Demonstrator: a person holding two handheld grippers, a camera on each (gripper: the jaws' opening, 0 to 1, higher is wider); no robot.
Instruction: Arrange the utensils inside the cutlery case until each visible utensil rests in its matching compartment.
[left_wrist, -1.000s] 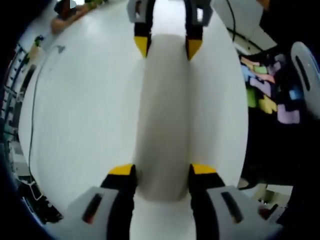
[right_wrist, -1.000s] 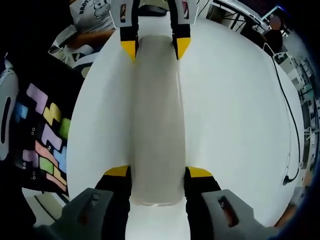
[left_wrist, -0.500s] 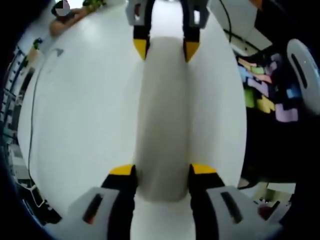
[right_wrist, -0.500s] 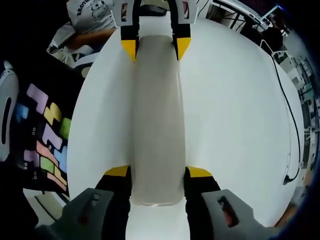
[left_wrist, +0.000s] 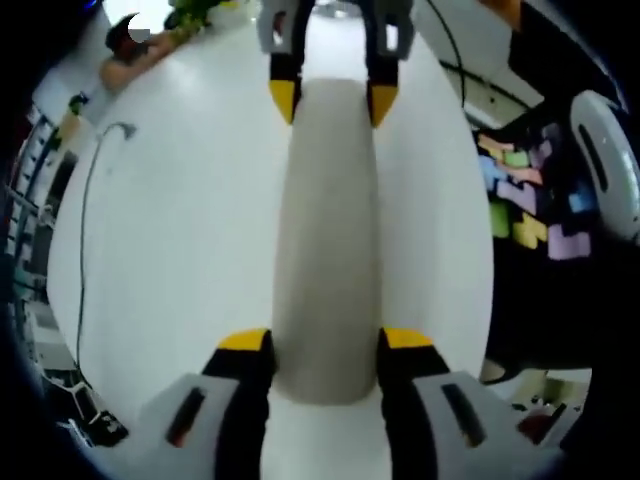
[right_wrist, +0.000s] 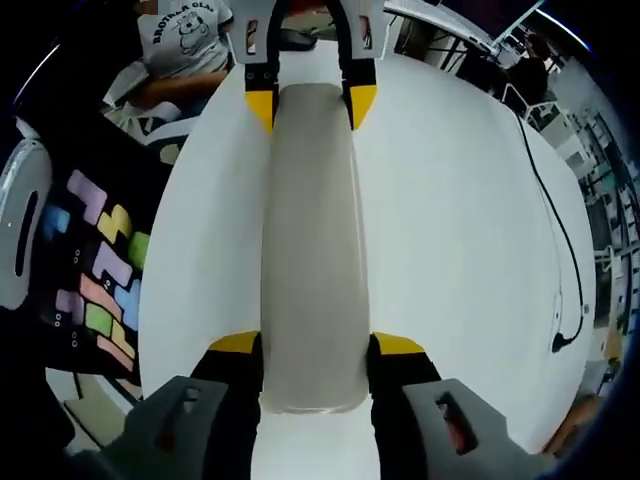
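A long pale grey cutlery case (left_wrist: 325, 230) with rounded ends hangs closed over a white table; no utensils show. In the left gripper view my left gripper (left_wrist: 325, 340) clamps the near end between its yellow-tipped jaws, and my right gripper (left_wrist: 333, 100) clamps the far end. The right gripper view shows the same case (right_wrist: 312, 230) from the other end: my right gripper (right_wrist: 317, 345) holds the near end and my left gripper (right_wrist: 305, 105) the far end.
The white table (left_wrist: 170, 230) spreads wide on both sides of the case. A black cable (right_wrist: 555, 270) trails near its edge. A mat of coloured puzzle shapes (right_wrist: 100, 270) lies on the dark floor beside a white oval device (left_wrist: 605, 160). A seated person in a grey shirt (right_wrist: 185, 40) is beyond the far end.
Both views have tilted a little, so more of the room beyond the table and the cable shows. The case stays clamped at both ends.
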